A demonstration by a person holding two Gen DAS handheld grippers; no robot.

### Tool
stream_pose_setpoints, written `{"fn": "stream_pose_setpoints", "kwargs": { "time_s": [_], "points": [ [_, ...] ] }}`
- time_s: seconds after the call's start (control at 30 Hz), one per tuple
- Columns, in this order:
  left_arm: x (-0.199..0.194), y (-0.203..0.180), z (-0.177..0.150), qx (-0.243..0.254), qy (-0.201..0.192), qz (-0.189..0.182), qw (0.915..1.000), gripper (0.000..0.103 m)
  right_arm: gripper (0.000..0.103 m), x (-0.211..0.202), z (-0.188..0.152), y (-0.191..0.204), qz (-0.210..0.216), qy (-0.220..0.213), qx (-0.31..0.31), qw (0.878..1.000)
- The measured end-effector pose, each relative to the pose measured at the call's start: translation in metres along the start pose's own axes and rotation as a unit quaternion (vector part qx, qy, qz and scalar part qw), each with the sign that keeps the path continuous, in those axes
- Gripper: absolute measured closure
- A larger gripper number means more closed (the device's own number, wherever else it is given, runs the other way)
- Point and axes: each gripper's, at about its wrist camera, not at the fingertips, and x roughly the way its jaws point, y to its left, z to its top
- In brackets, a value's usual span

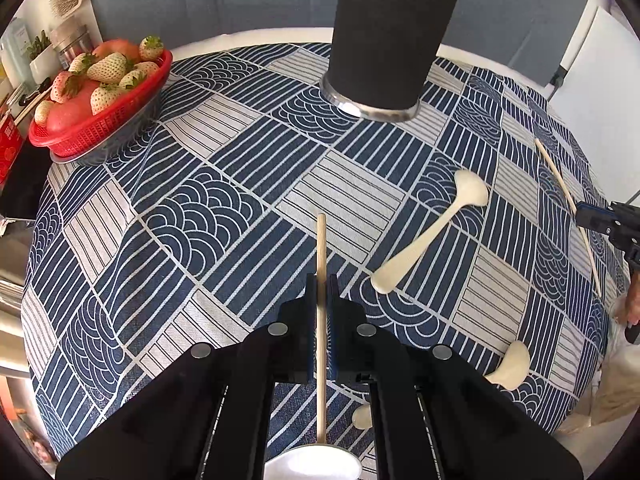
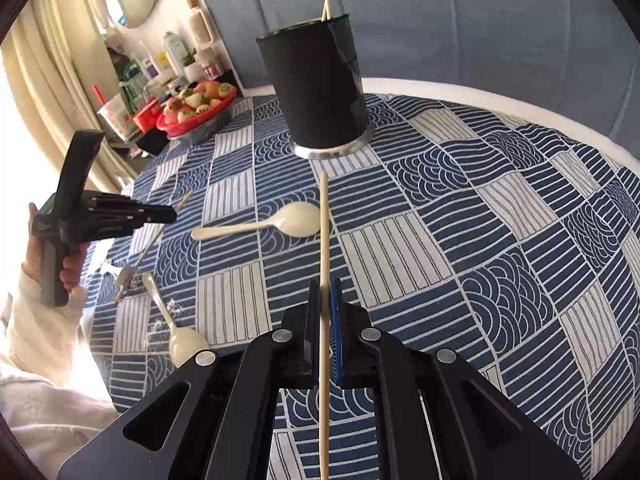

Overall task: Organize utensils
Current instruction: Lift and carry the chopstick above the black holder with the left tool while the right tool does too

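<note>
Blue patterned tablecloth; both jaws pinch pale, slender wooden chopsticks.

Bright daylight, source at left of right wrist view, sleeve and curtain blown out, soft shadows, glint on holder's metal base, strong fisheye bending, dark vignette corners, tablecloth sharp.

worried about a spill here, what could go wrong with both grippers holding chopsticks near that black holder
1. The left gripper and right gripper each pinch one thin chopstick along its length; either might slip or pivot.
2. The black holder is tall with chopsticks already inside; a poorly aimed tip could hit its rim and tip it.
3. Two spoons lie below and could get knocked.
</note>
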Motion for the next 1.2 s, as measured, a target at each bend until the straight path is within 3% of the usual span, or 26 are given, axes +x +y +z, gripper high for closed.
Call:
{"fn": "stream_pose_setpoints", "kwargs": {
  "time_s": [0.17, 0.33, 0.43, 0.57, 0.67, 1.2],
  "points": [
    [-0.020, 0.010, 0.003, -0.024, -0.069, -0.014, 0.9973, 0.098, 0.098, -0.018, 0.005, 0.003, 0.022, -0.061, 0.005, 0.998],
    [-0.040, 0.018, -0.001, -0.044, -0.143, -0.041, 0.9879, 0.098, 0.098, -0.032, 0.005, 0.007, 0.055, -0.117, 0.017, 0.992],
    [-0.049, 0.019, 0.002, -0.046, -0.168, -0.048, 0.9835, 0.098, 0.098, -0.035, 0.008, 0.011, 0.064, -0.135, 0.018, 0.989],
    [-0.057, 0.020, 0.007, -0.048, -0.178, -0.049, 0.9816, 0.098, 0.098, -0.037, 0.016, 0.018, 0.062, -0.145, 0.008, 0.987],
    [-0.057, 0.024, 0.016, -0.066, -0.164, -0.054, 0.9827, 0.098, 0.098, -0.037, 0.022, 0.022, 0.052, -0.154, 0.003, 0.987],
    [-0.092, 0.012, 0.076, -0.007, -0.210, -0.048, 0.9765, 0.098, 0.098, -0.053, 0.070, 0.037, 0.048, -0.209, -0.010, 0.977]
  ]
}}
